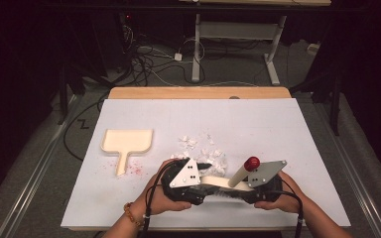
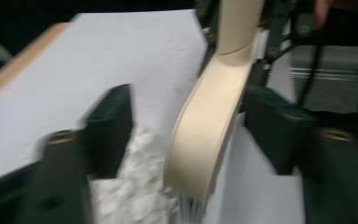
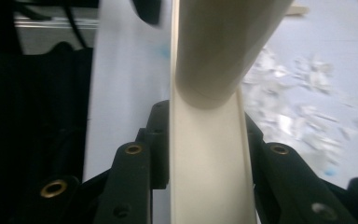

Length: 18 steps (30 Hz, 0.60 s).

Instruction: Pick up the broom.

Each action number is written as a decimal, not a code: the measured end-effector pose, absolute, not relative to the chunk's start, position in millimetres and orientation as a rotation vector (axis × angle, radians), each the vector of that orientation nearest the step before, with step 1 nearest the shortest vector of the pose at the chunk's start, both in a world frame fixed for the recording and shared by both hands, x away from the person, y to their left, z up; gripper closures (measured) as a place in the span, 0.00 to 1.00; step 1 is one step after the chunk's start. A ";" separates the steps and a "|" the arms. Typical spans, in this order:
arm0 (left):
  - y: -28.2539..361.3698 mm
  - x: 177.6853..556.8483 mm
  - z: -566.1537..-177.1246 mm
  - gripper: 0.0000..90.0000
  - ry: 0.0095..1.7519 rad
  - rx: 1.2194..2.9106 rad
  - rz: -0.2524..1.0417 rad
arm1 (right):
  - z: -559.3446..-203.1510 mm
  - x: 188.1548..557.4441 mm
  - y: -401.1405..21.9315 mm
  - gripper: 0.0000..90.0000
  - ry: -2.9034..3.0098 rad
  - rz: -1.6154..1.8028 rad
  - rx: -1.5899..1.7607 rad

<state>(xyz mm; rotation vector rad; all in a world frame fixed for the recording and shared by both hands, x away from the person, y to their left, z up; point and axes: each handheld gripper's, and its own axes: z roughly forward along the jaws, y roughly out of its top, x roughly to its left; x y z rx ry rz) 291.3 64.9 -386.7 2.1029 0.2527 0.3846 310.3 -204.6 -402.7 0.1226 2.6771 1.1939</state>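
brush clamped in right gripper, left jaws open around its head

right gripper [image 1: 238,191] has its jaws closed tight on the cream brush [image 1: 223,182]. in the right gripper view the brush body [image 3: 209,168] sits squeezed between both pads, the round handle [image 3: 223,42] rising up and away. high view: handle leans up to the right and ends in a red cap [image 1: 251,163].

left gripper [image 1: 204,186] jaws stand well apart. in the left gripper view the curved brush head [image 2: 205,126] passes between them, closer to the far jaw, not pinched. can't tell if it touches that jaw, frame is blurred.

white scraps [image 1: 203,148] are scattered mid-table, with a clump [image 2: 135,186] right by the left jaw and the bristles.

cream dustpan [image 1: 126,141] lies flat to the left, well apart from the brush, handle toward the person. red specks [image 1: 134,167] beside that handle.

both hands low at the near edge of the white table [image 1: 278,129].
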 end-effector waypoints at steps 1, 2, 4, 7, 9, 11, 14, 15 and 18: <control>69.4 290.1 -386.5 0.30 0.277 2.094 0.415 | -402.4 311.0 -205.3 0.76 2.668 1.193 0.144; 73.9 288.4 -386.8 0.27 0.298 2.091 0.448 | -402.0 312.6 -206.5 0.76 2.651 1.197 0.164; 85.2 283.7 -387.9 0.24 0.329 2.077 0.503 | -400.9 315.7 -209.5 0.76 2.624 1.199 0.221; 105.0 275.5 -390.5 0.22 0.385 2.060 0.576 | -397.9 319.3 -214.6 0.76 2.582 1.213 0.283; 119.1 269.6 -394.0 0.22 0.434 2.039 0.626 | -395.0 320.4 -217.8 0.76 2.562 1.230 0.304; 135.8 265.2 -399.6 0.22 0.489 2.028 0.640 | -392.4 322.2 -219.8 0.76 2.542 1.230 0.330; 154.3 261.1 -408.8 0.24 0.545 2.038 0.681 | -390.8 324.2 -222.0 0.76 2.506 1.217 0.362; 160.6 259.9 -412.7 0.24 0.568 2.041 0.700 | -390.6 325.0 -222.9 0.76 2.504 1.217 0.365; 179.4 258.7 -423.3 0.23 0.655 2.032 0.731 | -389.9 326.8 -225.5 0.76 2.475 1.209 0.393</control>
